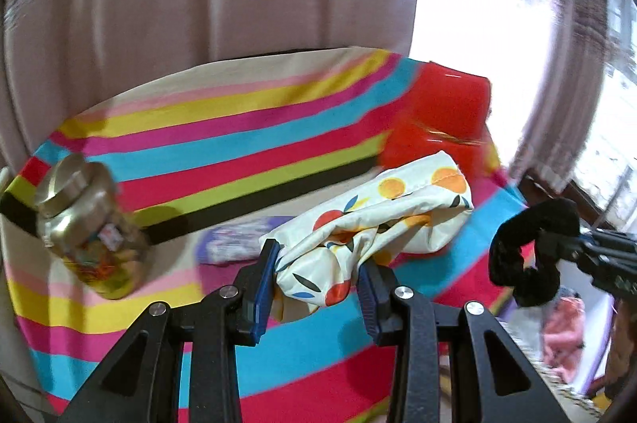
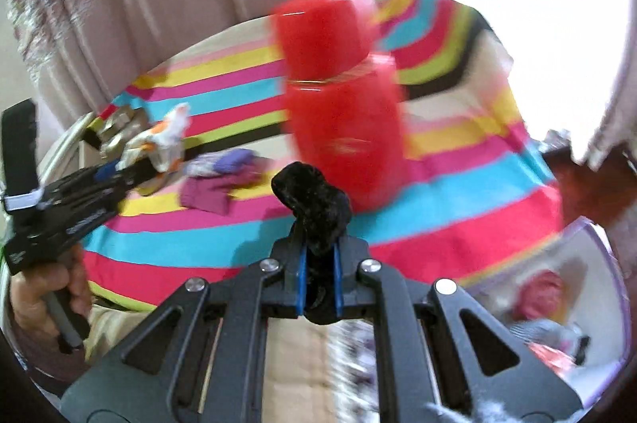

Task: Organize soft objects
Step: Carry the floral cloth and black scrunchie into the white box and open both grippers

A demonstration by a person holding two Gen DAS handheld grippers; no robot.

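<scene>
Black scrunchie (image 2: 312, 202) sits pinched in the right gripper (image 2: 318, 283); left gripper (image 1: 318, 283) clamps a fruit-print cloth (image 1: 370, 216) near the blurred red container (image 2: 338, 112).

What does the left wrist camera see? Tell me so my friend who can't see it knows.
The left hand-held gripper clamps a white fruit-print cloth above a bright striped tablecloth. A gold-lidded jar stands left, a red container behind, and a black scrunchie is held at right.
</scene>
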